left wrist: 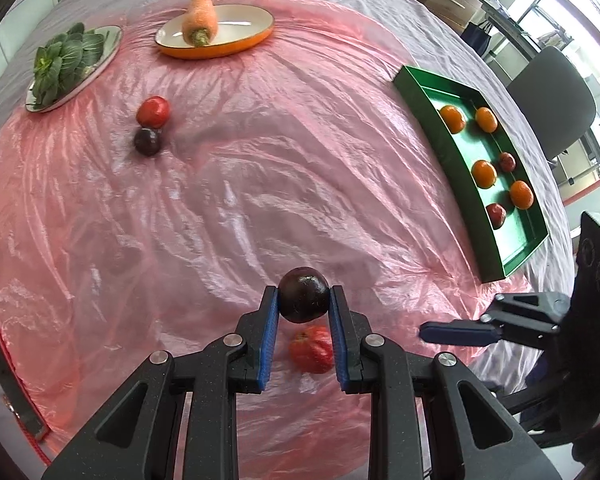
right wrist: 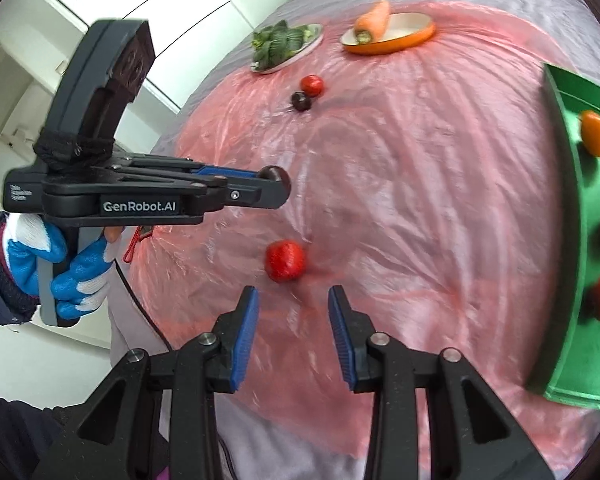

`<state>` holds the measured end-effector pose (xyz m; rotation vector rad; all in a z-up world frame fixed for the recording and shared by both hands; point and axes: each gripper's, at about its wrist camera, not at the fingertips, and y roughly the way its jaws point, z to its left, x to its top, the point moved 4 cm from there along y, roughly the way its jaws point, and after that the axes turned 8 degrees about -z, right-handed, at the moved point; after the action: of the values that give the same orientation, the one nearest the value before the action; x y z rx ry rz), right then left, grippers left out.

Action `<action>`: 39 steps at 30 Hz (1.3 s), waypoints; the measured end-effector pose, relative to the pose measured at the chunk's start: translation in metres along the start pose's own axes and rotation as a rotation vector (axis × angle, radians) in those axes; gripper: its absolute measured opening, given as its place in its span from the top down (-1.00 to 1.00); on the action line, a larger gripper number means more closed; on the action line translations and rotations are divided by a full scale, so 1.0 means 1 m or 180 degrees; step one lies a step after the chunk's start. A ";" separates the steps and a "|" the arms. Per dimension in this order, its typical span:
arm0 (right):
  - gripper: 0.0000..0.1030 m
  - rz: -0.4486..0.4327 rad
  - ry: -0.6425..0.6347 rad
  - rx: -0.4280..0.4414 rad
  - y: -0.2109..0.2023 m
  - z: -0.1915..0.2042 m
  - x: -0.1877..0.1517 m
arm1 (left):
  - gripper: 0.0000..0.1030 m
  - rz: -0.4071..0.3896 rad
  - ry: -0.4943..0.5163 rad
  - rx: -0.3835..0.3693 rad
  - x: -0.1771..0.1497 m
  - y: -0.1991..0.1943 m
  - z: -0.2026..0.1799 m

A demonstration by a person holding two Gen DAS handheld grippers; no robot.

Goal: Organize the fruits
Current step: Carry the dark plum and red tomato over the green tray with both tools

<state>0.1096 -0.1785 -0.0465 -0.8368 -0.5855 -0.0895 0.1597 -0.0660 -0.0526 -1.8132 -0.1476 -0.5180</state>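
Note:
My left gripper (left wrist: 304, 294) is shut on a dark purple plum (left wrist: 304, 295) and holds it above the pink sheet; it also shows in the right wrist view (right wrist: 278, 184). A red fruit (left wrist: 312, 349) lies on the sheet below it and shows in the right wrist view (right wrist: 285, 260) just ahead of my right gripper (right wrist: 293, 294), which is open and empty. A red fruit (left wrist: 153, 111) and a dark plum (left wrist: 147, 141) lie together at the far left. The green tray (left wrist: 432, 120) at the right holds several oranges and two red fruits.
An orange dish (left wrist: 236, 46) with a carrot (left wrist: 199, 18) and a plate (left wrist: 108, 50) of leafy greens (left wrist: 62, 64) stand at the far side. A grey chair (left wrist: 556, 100) stands beyond the table's right edge. My right gripper (left wrist: 456, 332) shows at the right.

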 end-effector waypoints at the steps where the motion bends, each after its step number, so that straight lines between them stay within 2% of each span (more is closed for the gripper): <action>1: -0.02 0.0011 -0.0019 0.0013 0.009 0.005 0.002 | 0.60 -0.0018 -0.0022 0.0021 0.000 -0.003 0.006; 9: -0.02 0.0229 -0.0186 -0.0231 0.067 0.020 0.004 | 0.60 -0.0107 -0.0169 0.0095 -0.006 -0.020 0.041; 16: -0.02 0.0368 -0.0191 -0.0429 0.091 0.013 0.008 | 0.60 -0.0127 -0.0233 0.0093 -0.011 -0.024 0.050; 19: 0.00 0.0417 -0.0160 -0.0421 0.097 0.010 0.007 | 0.60 -0.0130 -0.0233 0.0096 -0.012 -0.025 0.049; 20: 0.12 0.0404 -0.0116 -0.0383 0.096 0.009 0.008 | 0.60 -0.0129 -0.0230 0.0100 -0.012 -0.025 0.049; 31: 0.12 0.0191 0.0081 -0.0022 0.065 0.011 0.017 | 0.60 -0.0108 -0.0146 0.0108 -0.004 -0.021 0.032; 39: 0.12 0.0116 0.0163 0.0050 0.036 0.010 0.011 | 0.60 -0.0064 -0.0034 0.0065 0.005 -0.012 0.003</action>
<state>0.1247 -0.1455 -0.0599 -0.8273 -0.5220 -0.0727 0.1606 -0.0607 -0.0405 -1.7963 -0.1781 -0.5194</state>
